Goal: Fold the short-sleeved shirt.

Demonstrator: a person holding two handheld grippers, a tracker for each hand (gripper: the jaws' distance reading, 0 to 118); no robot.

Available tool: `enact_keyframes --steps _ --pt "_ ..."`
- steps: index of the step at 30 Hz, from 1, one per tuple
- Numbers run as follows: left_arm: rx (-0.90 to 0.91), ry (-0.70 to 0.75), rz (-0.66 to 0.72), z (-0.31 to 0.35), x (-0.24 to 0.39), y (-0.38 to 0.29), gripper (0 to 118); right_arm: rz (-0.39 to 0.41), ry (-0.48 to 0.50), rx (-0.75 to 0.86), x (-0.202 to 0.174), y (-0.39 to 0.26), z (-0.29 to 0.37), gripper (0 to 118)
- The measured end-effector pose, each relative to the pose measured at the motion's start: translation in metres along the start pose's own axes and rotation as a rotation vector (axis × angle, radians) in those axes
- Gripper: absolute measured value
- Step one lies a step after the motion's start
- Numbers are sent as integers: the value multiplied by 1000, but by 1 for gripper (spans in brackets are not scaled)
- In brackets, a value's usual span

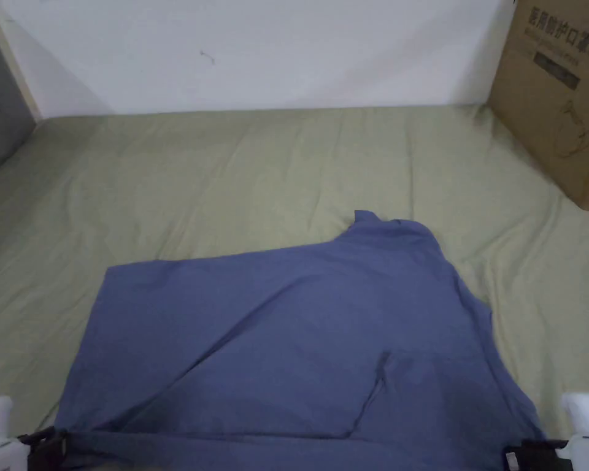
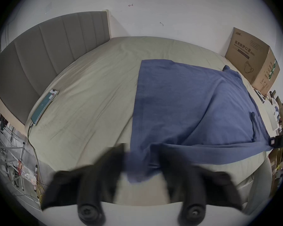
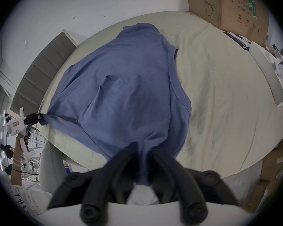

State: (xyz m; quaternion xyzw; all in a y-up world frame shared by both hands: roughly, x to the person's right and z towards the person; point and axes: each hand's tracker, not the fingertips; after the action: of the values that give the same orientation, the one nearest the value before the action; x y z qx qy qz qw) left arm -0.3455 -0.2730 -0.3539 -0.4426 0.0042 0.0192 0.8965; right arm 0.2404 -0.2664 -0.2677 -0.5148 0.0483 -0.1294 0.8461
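Blue short-sleeved cotton shirt point(image 1: 299, 325) spread on the pale green bedsheet point(image 1: 226, 172), collar toward far right. Left gripper point(image 2: 141, 161) clamped on near-left corner, right gripper point(image 3: 143, 161) clamped on near-right corner, near edge taut between. Rest of shirt lying straight ahead of both; likely fold goes away from body.

A bedroom: sheeted bed point(image 1: 226, 172), padded headboard point(image 2: 39, 53), stored cardboard box point(image 1: 557, 92)
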Motion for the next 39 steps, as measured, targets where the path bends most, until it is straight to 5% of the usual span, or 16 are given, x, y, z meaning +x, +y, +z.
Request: enact_keyframes --steps 1,3,9,11,12,13,14,15,16,23,24,28,32,33,35,39 --pt "-3 -4 5 2 -2 0 101 -1 -6 14 -2 0 2 76" --pt "42 -77 56 17 -3 -5 104 2 -12 54 -6 0 11 101" --pt "113 -98 148 73 -1 -12 104 42 -34 250 -34 -6 55 99" --pt "147 -131 185 85 4 -26 100 33 6 327 -46 -12 64 79" --pt "149 -135 192 87 7 -31 91 10 44 384 -51 -16 67 50" --pt "150 -138 198 86 9 -36 64 -33 63 418 -55 -17 64 7" --pt "146 -131 197 84 14 -40 37 -82 81 423 -58 -18 59 2" --pt "142 -91 201 81 20 -47 14 -101 129 411 -59 -18 53 1" --pt "146 -56 208 79 24 -52 7 -107 159 399 -57 -19 46 0" --pt "83 -47 88 62 20 -64 0 -40 139 279 -78 -28 17 0" --pt "89 -2 65 60 19 -60 5 -33 120 269 -79 -29 15 0" --pt "124 12 103 51 4 -39 72 -30 105 249 -74 -33 15 0" --pt "135 -84 249 23 -17 -14 72 -82 104 232 -64 -39 14 0" --pt "102 -90 281 11 -21 -10 70 -95 102 221 -61 -40 13 0" --pt "59 -95 291 -1 -20 -6 8 -110 86 215 -58 -43 14 0" --pt "24 -83 123 -4 1 -15 2 -116 66 218 -54 -50 23 0"
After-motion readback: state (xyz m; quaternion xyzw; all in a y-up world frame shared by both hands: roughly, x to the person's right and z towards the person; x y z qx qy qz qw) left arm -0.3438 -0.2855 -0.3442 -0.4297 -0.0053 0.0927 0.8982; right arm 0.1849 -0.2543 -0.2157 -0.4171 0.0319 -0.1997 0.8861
